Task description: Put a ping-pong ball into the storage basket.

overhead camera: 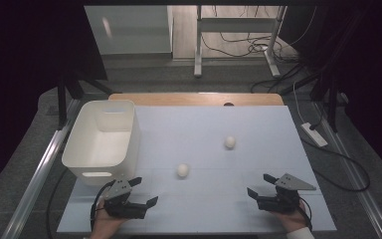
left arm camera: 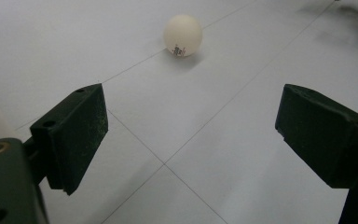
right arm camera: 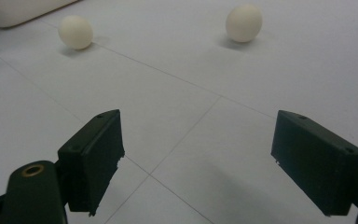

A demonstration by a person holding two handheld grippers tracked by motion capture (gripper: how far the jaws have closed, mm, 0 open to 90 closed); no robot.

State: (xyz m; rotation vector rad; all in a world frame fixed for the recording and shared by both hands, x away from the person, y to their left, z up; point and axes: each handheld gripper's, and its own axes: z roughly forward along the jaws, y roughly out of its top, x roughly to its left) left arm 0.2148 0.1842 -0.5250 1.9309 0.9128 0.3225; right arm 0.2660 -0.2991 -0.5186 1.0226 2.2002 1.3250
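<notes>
Two white balls were seen on the pale counter (overhead camera: 278, 199) in the high view: the near ball (overhead camera: 182, 170) lay ahead of the left tool (overhead camera: 146, 191), and the far ball (overhead camera: 230, 142) lay farther back and to the right, the two well apart. A white bin (overhead camera: 110, 119) stood at the counter's left side, open at the top, just behind the left tool. The left tool was held at the near left edge with its jaws spread wide and nothing between them; the right tool (overhead camera: 259, 185) was held at the near right edge, likewise spread wide and holding nothing. Both tools were pointed inward, toward the middle of the counter. In the left gripper view the near ball (left arm camera: 182, 35) was seen beyond the open jaws, resting beside a thin seam line, and a small dark printed mark was visible low on its side; the mark was too small and blurred to be read. In the right gripper view both balls were seen beyond the jaws, the near ball (right arm camera: 76, 31) at the left beside the bin's base (right arm camera: 18, 10) and the far ball (right arm camera: 244, 23) at the right; no writing could be made out on either there. Neither ball was touched by a tool.
</notes>
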